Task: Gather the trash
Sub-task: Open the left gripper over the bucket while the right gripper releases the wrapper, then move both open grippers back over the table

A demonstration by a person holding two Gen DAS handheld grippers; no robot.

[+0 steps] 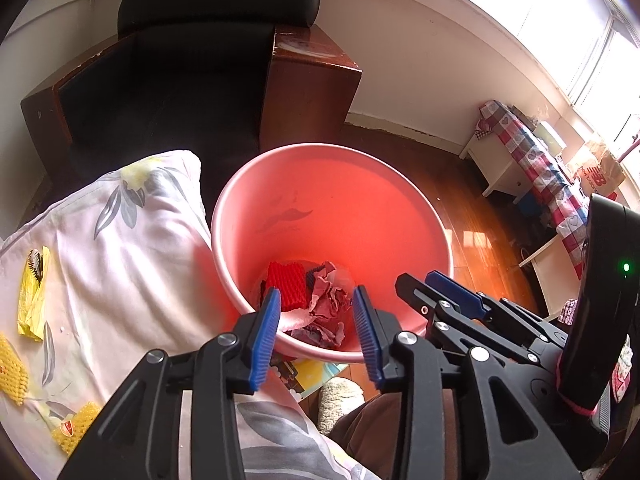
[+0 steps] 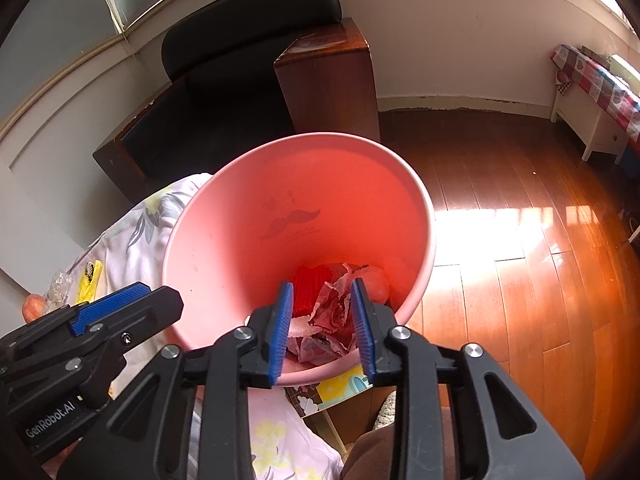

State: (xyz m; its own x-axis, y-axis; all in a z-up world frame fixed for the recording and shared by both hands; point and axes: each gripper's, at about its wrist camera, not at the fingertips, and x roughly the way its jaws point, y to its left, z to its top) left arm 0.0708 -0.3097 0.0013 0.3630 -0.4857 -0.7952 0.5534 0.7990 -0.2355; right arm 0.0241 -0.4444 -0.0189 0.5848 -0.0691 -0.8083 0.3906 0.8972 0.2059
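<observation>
Both the left tool (image 1: 316, 334) and the right tool (image 2: 322, 330) hung spread and empty over the pink bin (image 1: 400, 172), crumpled scraps (image 1: 324, 308) already inside — reaching for the yellow wrapper (image 1: 32, 296) on the floral bedding (image 1: 132, 240) risked tipping the bin.

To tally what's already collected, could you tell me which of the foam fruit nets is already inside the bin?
The red foam net, lying in the pink bin; both yellow nets lie on the floral bedding.
</observation>
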